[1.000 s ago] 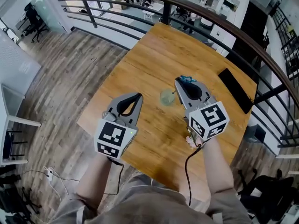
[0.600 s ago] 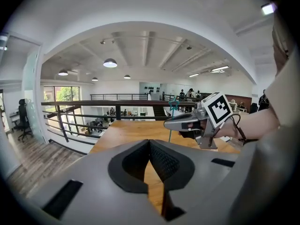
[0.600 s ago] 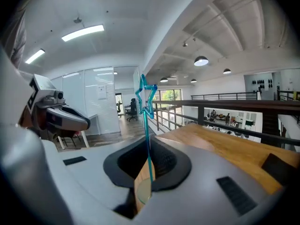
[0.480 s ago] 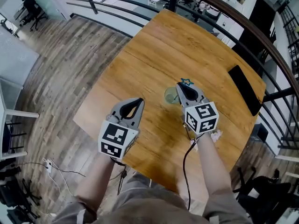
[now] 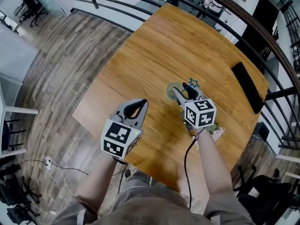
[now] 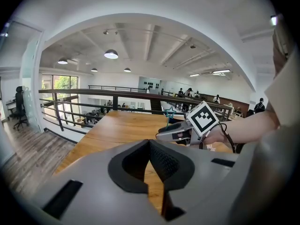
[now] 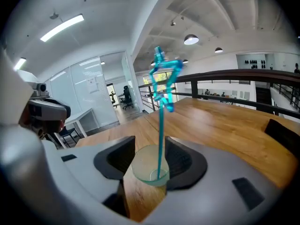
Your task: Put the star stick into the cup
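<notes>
1. Your left gripper (image 6: 150, 142) hangs over the near left part of the wooden counter (image 5: 154, 46). Its fingers are pressed together at the tips and have hold of nothing. Only bare wood shows through the gap below the tips.
2. In the head view the clear cup (image 7: 143, 167) stands upright near the middle of the counter. It is at about 1 o'clock from your left gripper and well apart from it.
3. The teal star stick (image 7: 161, 125) is in the cup. Its lower end rests on the cup's bottom, the shaft leans slightly, and the star head rises well above the rim.
4. Your right gripper (image 7: 150, 144) has its fingers spread wide, one at 9 o'clock and one at 3 o'clock of the cup. They do not have hold of the stick. You cannot tell from these views whether either finger touches the cup's wall.
5. A small pale pink thing (image 5: 218, 133) lies on the counter just beside your right hand, at about 4 o'clock from the marker cube. It is too small to tell what it is.
6. A flat black slab (image 5: 247, 87) lies near the counter's right edge, at about 3 o'clock from the cup and well apart from both grippers.
</notes>
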The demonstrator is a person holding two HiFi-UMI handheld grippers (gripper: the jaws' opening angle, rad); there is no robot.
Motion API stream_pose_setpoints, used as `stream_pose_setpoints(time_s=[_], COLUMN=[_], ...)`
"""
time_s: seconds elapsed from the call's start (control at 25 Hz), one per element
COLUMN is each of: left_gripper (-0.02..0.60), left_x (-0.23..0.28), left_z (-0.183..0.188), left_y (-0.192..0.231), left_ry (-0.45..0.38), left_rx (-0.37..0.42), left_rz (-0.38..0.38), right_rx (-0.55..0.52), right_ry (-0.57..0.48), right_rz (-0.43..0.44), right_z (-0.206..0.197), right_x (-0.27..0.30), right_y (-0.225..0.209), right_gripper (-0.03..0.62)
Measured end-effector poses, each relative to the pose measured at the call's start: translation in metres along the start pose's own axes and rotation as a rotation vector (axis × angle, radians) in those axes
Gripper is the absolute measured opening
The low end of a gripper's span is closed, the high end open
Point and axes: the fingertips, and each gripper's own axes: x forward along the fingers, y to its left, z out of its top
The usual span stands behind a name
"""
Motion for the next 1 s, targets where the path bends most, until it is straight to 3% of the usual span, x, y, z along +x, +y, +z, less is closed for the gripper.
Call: stream_pose_setpoints(time_s=[0.2,0.36,0.64,0.84,1.0], left_gripper=[0.017,0.017,0.017,0.017,0.017], left_x=[-0.002,-0.003,-0.016,-0.032,-0.050], left_z=[-0.004,-0.006,-0.007,0.004,0.020], left_y=[-0.007,-0.014,-0.023,-0.033,-0.040], left_ry=[0.001,-0.004,-0.012,-0.042,-0.079], left_rx=[-0.015,-0.018,-0.032,-0.016,0.005], left_rz=[-0.014,-0.023,-0.021,-0.005,0.009], right_rx=[0.066,0.107,0.143,0.204,0.151], right_ry=[0.026,0.042,0.082,-0.001,-0.104], right_rz=[-0.049,-0.084,-0.067,-0.036,-0.022], right_z=[-0.011,-0.020,-0.035,-0.016,0.021], right_x=[-0.002,-0.012,-0.039,-0.076,-0.114], right_y=[-0.004,-0.012,-0.007,0.009,0.033], right_gripper=[0.301,0.314,0.318,0.318,0.305])
